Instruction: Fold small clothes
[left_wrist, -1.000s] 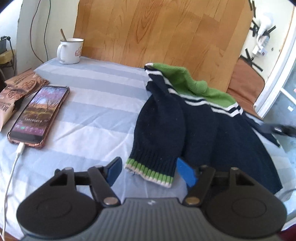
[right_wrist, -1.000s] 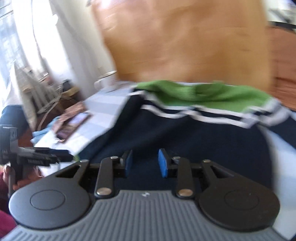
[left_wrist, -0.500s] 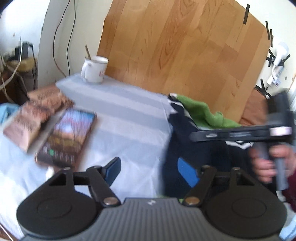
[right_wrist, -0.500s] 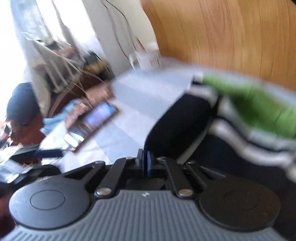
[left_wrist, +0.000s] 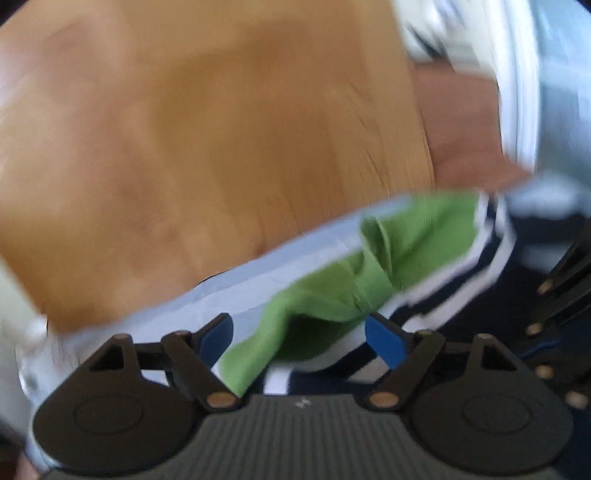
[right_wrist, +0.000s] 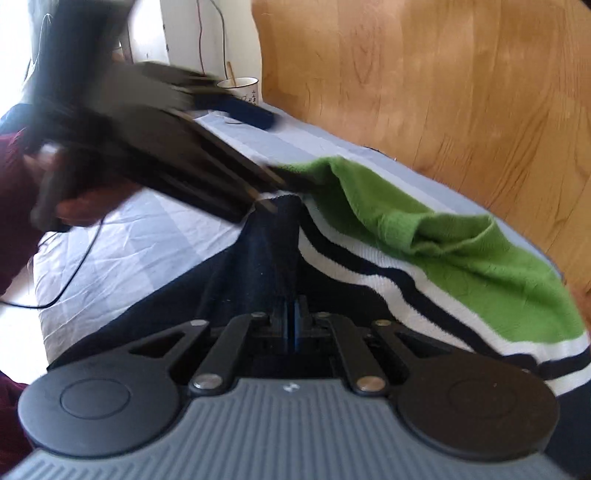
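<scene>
On the striped sheet (left_wrist: 295, 254), through the blurred left wrist view, the sweater (left_wrist: 417, 243) is seen with its green yoke reaching between the spread blue pads (left_wrist: 382, 341) of the left gripper (left_wrist: 299, 338); nothing is clamped. From the right wrist view, the right gripper (right_wrist: 293, 325) is seen pinched tight on a raised navy fold of the sweater (right_wrist: 461, 258). The left gripper (right_wrist: 280, 181) is noted at the green edge, a mug (right_wrist: 242, 88) behind it.
</scene>
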